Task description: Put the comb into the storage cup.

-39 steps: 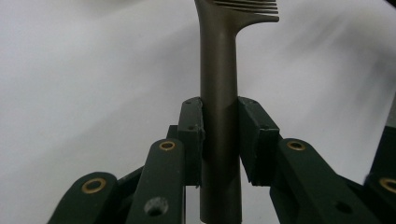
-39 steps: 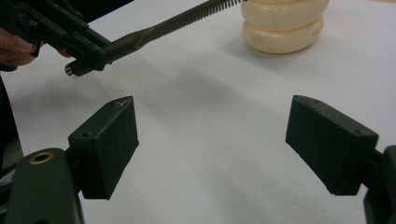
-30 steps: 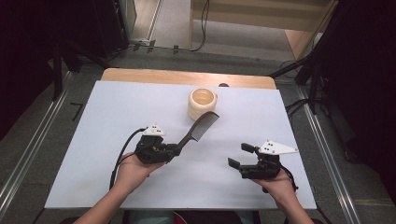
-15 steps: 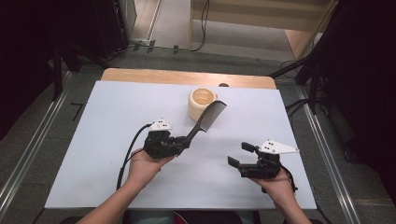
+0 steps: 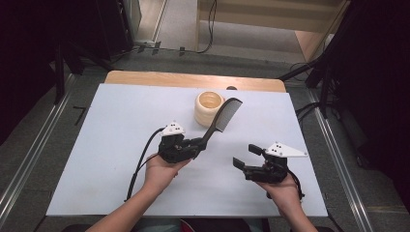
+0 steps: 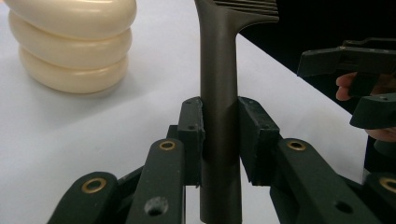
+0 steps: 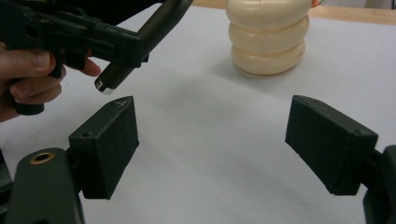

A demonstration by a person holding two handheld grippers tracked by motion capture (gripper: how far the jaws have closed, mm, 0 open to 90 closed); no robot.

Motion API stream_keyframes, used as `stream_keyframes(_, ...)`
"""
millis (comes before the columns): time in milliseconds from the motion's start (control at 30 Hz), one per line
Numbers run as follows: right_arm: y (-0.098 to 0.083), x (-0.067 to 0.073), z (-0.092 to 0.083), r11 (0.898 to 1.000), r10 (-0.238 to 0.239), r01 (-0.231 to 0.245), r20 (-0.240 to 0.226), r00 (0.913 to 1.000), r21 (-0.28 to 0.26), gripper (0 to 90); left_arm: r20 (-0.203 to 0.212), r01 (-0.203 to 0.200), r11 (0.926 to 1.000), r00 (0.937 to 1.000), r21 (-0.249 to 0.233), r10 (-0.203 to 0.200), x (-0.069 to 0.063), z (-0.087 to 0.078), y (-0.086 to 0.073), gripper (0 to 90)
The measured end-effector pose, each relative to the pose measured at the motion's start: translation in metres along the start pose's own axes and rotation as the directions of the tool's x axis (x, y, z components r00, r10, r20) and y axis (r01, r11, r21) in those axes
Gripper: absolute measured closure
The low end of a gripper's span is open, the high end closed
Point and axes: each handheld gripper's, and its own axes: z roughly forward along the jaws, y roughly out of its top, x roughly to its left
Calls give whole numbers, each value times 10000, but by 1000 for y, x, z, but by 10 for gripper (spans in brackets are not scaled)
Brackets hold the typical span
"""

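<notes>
Comb, dark, held by its handle in the left claw at the centre of the frame. Its long axis runs diagonally from lower left to upper right, toothed end uppermost and farthest from the hand, teeth facing right. The toothed end lies just beside the right edge of a cream ribbed cup, which stands upright on the white worktop in the upper middle of the frame; whether comb and cup touch cannot be told. In the left gripper view the two pads press on the handle from either side, and the butt of the handle sticks out behind them.

Step in hand, as judged: carrying the comb toward the cup, probably to stand it inside. The next move would call for tipping the comb toward upright, bringing one end over the cup mouth, and lowering it before the pads let go; a slanted entry might tip the light cup.

The right claw, at lower right of the frame, is wide open and holds nothing; it hovers apart from comb and cup.
</notes>
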Motion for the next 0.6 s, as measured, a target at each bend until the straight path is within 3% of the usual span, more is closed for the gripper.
stream_keyframes(600, 11, 4, 8, 9976, 521, -506, 316, 9981, -473, 156, 72, 195, 9959, 9998, -880, -189, -10, 25, -1, 733)
